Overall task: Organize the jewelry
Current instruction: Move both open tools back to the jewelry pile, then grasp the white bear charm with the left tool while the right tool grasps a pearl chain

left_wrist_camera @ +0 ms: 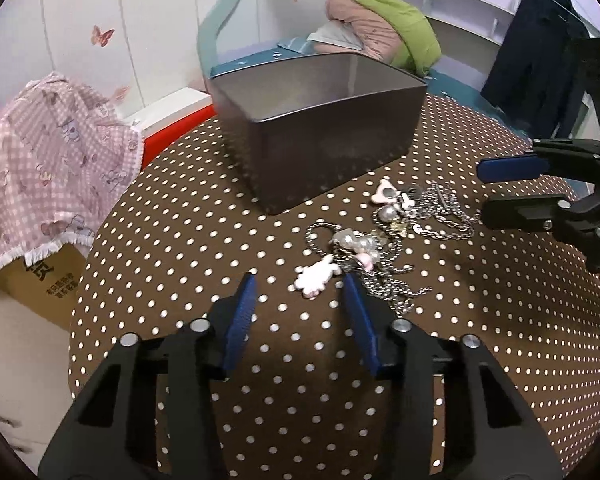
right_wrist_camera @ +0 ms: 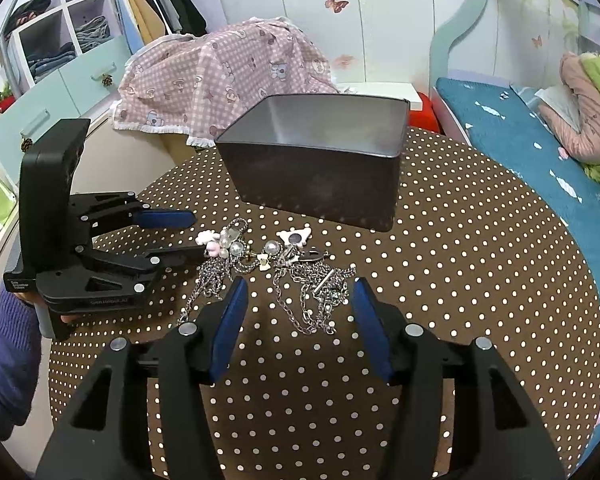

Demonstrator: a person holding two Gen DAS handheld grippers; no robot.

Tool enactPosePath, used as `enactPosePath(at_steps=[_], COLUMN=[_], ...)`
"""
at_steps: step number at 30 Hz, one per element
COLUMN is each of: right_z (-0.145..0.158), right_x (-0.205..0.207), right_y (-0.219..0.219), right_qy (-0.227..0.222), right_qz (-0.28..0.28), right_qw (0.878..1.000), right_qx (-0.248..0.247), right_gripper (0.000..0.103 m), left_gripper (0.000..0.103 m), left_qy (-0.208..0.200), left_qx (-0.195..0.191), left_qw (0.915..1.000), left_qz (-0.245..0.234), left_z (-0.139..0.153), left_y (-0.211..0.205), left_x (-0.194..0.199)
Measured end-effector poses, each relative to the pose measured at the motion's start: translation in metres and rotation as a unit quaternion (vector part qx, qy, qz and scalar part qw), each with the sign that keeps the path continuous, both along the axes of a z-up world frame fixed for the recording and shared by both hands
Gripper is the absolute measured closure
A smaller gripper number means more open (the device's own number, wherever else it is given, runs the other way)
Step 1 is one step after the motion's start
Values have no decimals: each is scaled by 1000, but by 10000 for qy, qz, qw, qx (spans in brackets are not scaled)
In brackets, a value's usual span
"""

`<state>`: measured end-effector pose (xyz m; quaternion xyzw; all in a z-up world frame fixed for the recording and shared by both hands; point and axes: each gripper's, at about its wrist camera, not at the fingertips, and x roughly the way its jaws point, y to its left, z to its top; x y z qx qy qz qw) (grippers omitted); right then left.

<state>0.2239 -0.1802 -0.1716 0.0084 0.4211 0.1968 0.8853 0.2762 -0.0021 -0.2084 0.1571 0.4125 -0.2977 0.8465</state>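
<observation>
Your left gripper (left_wrist_camera: 300, 284) is spread wide just above the table (left_wrist_camera: 180, 240), gripping nothing; its right finger (left_wrist_camera: 360, 320) lies at the edge of the near chain (left_wrist_camera: 384, 280), close to the white charm (left_wrist_camera: 314, 278), though you cannot tell whether it touches. Your right gripper (right_wrist_camera: 298, 292) is also spread and holds nothing, low over the table, with the far chain (right_wrist_camera: 316, 292) lying between and just beyond its fingertips. The jewelry sits in two tangled heaps side by side on the dotted cloth: the near chain with pearls (left_wrist_camera: 354, 242) and pink charms, and the far chain beside it with a pink bow (left_wrist_camera: 386, 192). Both heaps lie just in front of the tin (left_wrist_camera: 320, 128), which stands open on the table, apart from them. From the right wrist view, the left gripper (right_wrist_camera: 192, 236) reaches in from the left, its tips at the pearl cluster (right_wrist_camera: 224, 244).
</observation>
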Motion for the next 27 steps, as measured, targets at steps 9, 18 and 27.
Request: enactPosePath(at_steps=[9,18,27], right_z=[0,2,0], right_x=[-1,-1,4], right_y=[-3,-2,16], right_qy=[48,29,-46], right_qz=[-15,-22,90], right_qw=[10000,10000,9998], right_qx=[43,73,-153], right_gripper=[47,46,49], left_gripper=[67,88,88], left_qy=[13,44,82], left_qx=[36,-129,-368], left_qw=[9992,9997,9985], left_qz=[-409,-223,389], left_z=[-1,0,6], left_y=[-13,-14,24], left_x=[1,3,-5])
